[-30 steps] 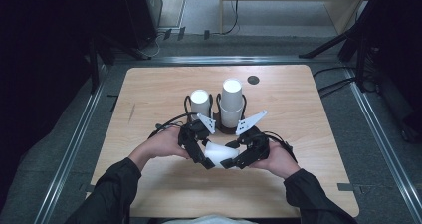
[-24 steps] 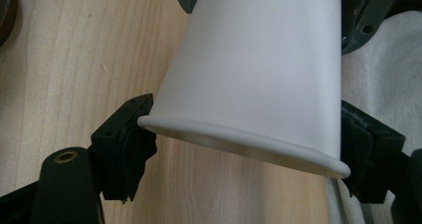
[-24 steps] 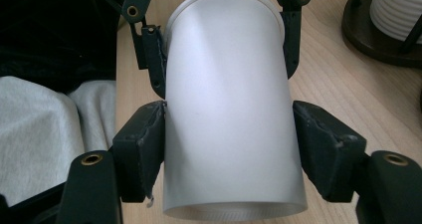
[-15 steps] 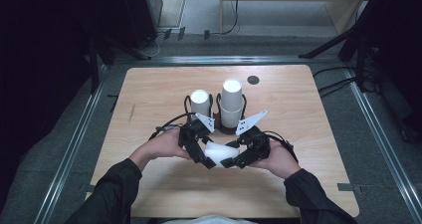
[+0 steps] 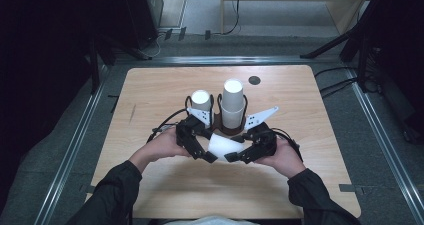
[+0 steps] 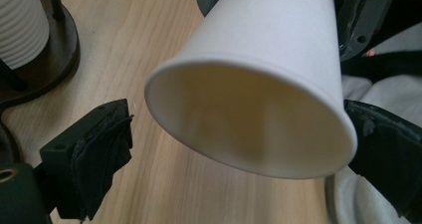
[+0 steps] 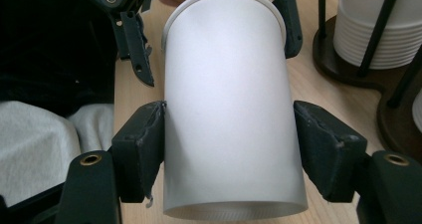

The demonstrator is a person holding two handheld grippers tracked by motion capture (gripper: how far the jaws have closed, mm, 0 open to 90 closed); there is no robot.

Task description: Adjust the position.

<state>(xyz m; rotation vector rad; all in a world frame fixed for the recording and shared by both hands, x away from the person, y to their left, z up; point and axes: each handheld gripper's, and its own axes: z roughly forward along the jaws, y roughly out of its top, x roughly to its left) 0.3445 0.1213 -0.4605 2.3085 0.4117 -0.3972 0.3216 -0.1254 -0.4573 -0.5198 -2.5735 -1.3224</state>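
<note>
A white tapered paper cup (image 5: 223, 146) lies on its side above the light wooden table (image 5: 320, 150), held between both grippers near the person's edge. The right gripper (image 7: 229, 147) clamps the cup's body, both pads pressed to its walls. The left gripper (image 6: 234, 144) stands spread around the cup's open rim, its near pad clear of it. Nothing has shifted over the last second. Behind stand 2 stacks of white cups in a dark wire holder (image 5: 220, 127), so this likely pauses a hand-over.
</note>
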